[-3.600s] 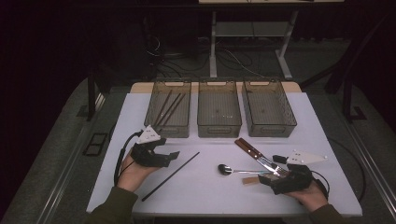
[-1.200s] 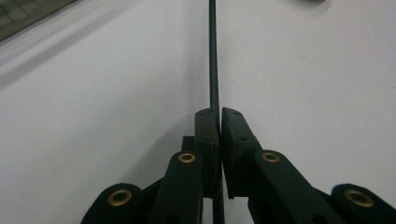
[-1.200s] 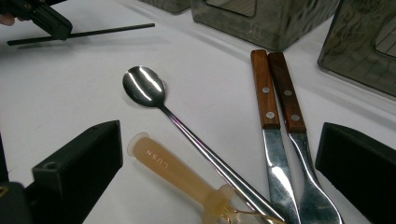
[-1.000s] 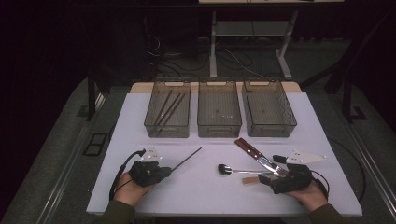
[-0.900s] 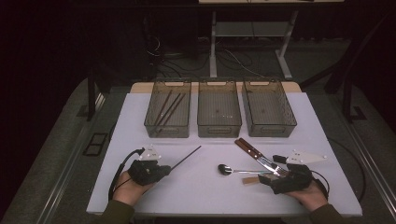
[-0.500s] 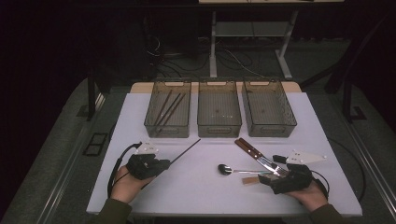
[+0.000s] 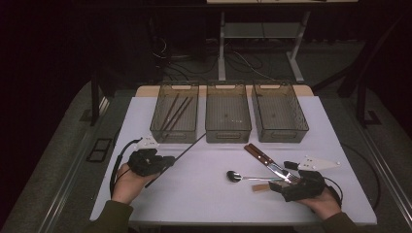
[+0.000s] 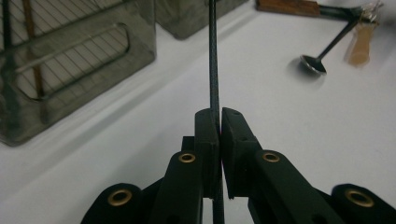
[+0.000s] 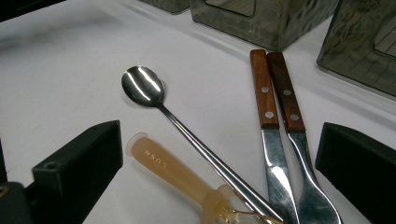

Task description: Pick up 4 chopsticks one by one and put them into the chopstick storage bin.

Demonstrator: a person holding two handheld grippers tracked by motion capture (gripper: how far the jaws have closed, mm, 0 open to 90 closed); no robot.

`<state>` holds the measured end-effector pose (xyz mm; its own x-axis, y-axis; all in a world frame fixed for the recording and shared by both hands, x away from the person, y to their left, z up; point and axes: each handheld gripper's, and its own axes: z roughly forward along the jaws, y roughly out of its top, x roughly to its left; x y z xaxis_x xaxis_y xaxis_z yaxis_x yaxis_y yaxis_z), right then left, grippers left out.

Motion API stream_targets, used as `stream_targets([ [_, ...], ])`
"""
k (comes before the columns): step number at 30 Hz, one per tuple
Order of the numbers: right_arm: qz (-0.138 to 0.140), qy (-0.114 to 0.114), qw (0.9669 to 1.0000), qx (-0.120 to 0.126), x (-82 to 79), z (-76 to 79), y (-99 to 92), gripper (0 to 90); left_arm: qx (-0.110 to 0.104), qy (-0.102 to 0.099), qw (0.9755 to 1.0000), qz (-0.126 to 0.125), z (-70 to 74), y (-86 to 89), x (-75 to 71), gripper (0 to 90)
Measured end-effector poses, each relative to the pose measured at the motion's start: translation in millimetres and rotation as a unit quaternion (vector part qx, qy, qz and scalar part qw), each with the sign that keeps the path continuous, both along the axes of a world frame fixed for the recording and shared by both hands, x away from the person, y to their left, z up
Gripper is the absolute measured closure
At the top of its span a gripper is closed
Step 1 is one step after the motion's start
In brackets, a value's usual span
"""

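Both tools are black with brass-ringed screw holes, grey three-cornered plates and trailing black cables; the person wears olive sleeves (image 7: 112, 217)

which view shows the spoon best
The right gripper view: the spoon lies close between its open jaws, bowl and handle sharp. The high view shows it small on the table; the left gripper view shows it far off and blurred.

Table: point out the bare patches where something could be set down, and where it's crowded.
Free: the white table between the left gripper with its chopstick and the spoon; also the right strip beside the right bin. The middle bin looks nearly empty. Crowded: spoon, wood-handled cutlery and amber piece before the right gripper; left bin holds chopsticks.
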<state>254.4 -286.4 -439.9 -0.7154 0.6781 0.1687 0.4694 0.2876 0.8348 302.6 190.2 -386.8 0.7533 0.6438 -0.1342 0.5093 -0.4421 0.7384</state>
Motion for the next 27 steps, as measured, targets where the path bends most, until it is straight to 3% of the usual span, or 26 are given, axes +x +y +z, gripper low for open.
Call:
stream_targets([
  [11, 0.0, 0.003, 1.0, 0.001, 0.6, -0.5, 0.4, 0.5, -0.015, -0.01, 0.9998, 0.011, 14.3, 1.5, 20.0, 85.7],
  [27, -0.004, 0.006, 1.0, 0.004, 0.5, -0.5, -0.5, 0.5, -0.014, -0.028, 0.9992, 0.026, 31.9, -10.5, 54.2, 85.8],
])
